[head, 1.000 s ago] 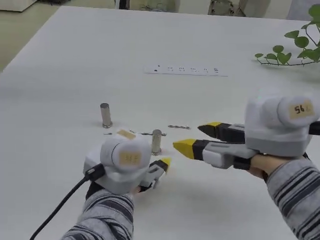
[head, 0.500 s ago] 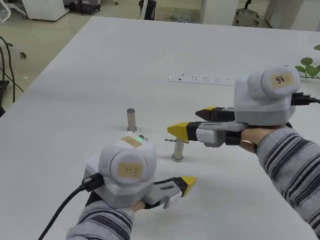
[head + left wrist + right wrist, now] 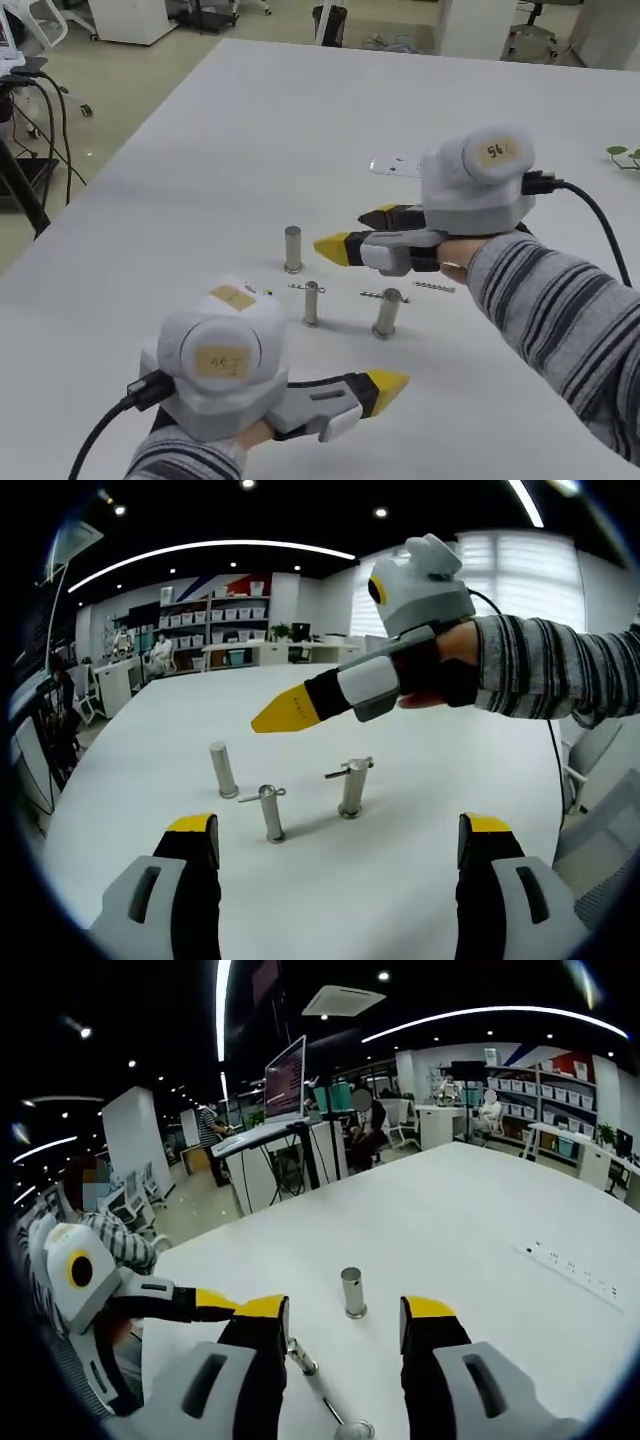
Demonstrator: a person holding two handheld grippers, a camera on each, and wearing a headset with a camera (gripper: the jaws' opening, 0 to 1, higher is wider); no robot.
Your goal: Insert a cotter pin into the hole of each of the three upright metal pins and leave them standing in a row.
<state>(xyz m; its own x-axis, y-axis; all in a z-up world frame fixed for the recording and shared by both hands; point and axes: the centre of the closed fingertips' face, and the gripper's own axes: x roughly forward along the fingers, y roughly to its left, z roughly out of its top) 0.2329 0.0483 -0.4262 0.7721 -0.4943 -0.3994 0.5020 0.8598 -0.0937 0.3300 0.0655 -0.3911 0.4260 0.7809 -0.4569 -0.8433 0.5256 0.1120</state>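
Three upright metal pins stand in a loose row on the white table (image 3: 200, 170). The far pin (image 3: 292, 248) (image 3: 222, 770) (image 3: 352, 1292) is bare. The middle pin (image 3: 312, 302) (image 3: 271, 813) and the right pin (image 3: 386, 312) (image 3: 351, 787) each carry a cotter pin through the top. A loose cotter pin (image 3: 433, 287) lies to the right of them. My right gripper (image 3: 348, 230) (image 3: 346, 1305) hovers open above the row, pointing left. My left gripper (image 3: 378, 388) (image 3: 337, 825) stands open near the table's front, clear of the pins, with nothing between its fingers.
A white power strip (image 3: 395, 167) (image 3: 575, 1275) lies behind the right gripper. A leafy plant (image 3: 625, 155) shows at the right edge. A black cable (image 3: 100, 440) trails from the left gripper. Bare table stretches to the left and far side.
The head camera has shifted. My left gripper has drawn back toward me, uncovering the middle pin. My right gripper stays open above the row, its tips now nearer the far pin.
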